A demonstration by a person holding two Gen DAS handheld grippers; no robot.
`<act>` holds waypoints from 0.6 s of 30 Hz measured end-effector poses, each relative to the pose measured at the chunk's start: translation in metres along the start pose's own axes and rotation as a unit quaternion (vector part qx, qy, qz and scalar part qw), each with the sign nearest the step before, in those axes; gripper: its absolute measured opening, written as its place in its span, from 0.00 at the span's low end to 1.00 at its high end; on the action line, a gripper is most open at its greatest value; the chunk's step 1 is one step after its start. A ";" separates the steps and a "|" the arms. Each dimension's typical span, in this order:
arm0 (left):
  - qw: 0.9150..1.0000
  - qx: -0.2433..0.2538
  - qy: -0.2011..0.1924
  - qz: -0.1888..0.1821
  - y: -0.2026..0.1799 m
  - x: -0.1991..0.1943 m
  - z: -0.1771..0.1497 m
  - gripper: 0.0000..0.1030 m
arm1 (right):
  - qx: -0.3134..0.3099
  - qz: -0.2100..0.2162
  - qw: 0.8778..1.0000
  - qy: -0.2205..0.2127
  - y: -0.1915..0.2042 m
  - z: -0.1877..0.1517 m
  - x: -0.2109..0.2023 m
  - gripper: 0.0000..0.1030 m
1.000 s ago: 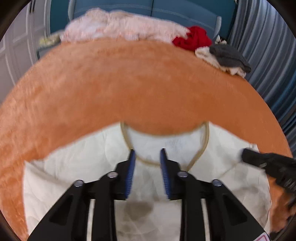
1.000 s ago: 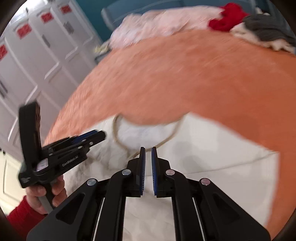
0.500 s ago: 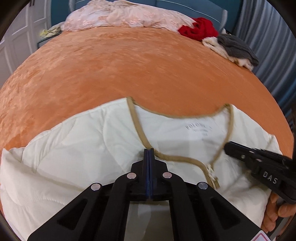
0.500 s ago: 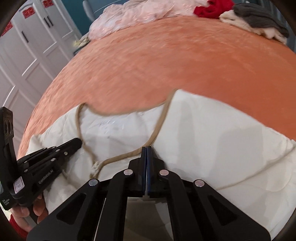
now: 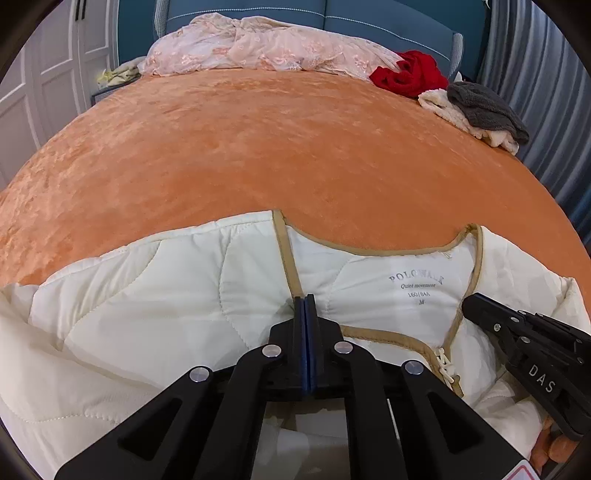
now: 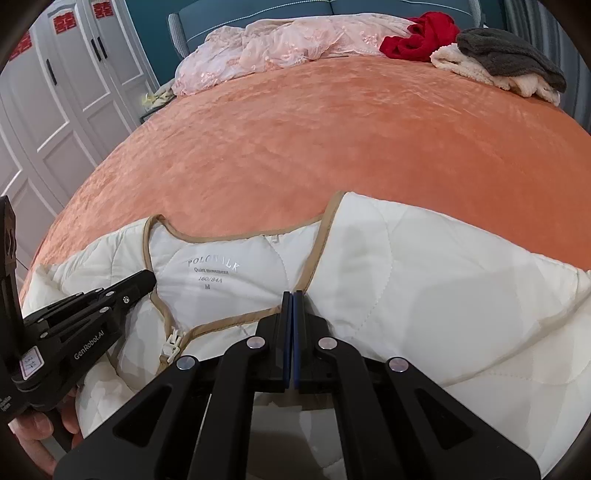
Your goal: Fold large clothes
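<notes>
Behind the white jacket (image 5: 155,314), clothes (image 5: 413,75) crowd the bed's (image 5: 258,147) far edge.

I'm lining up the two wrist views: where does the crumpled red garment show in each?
Left wrist: crumpled red garment, upper right, at the bed's far end.
Right wrist: crumpled red garment, top right.
Shared landmark: dark grey knitted garment just right of it.

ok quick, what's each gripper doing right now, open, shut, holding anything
left gripper: shut, pads pinching the tan-trimmed front edge of the cream quilted jacket.
right gripper: shut, pinching the jacket's other trimmed front edge.
</notes>
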State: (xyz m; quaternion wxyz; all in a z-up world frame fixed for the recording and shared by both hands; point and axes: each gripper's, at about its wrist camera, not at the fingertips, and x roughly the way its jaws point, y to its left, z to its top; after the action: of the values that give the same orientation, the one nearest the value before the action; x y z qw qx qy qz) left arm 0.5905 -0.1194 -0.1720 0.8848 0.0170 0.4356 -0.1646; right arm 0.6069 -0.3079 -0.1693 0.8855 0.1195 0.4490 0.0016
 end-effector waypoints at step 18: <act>0.995 -0.096 0.032 -0.027 0.087 -0.228 -0.132 0.27 | 0.035 0.007 0.999 -0.038 -0.069 -0.145 -0.276 0.54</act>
State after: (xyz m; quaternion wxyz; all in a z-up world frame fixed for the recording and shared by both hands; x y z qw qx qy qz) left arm 0.3870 0.0486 -0.0864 0.8632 -0.0745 0.4776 -0.1457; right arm 0.3194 -0.3749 -0.0466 0.8969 0.1540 0.4143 -0.0121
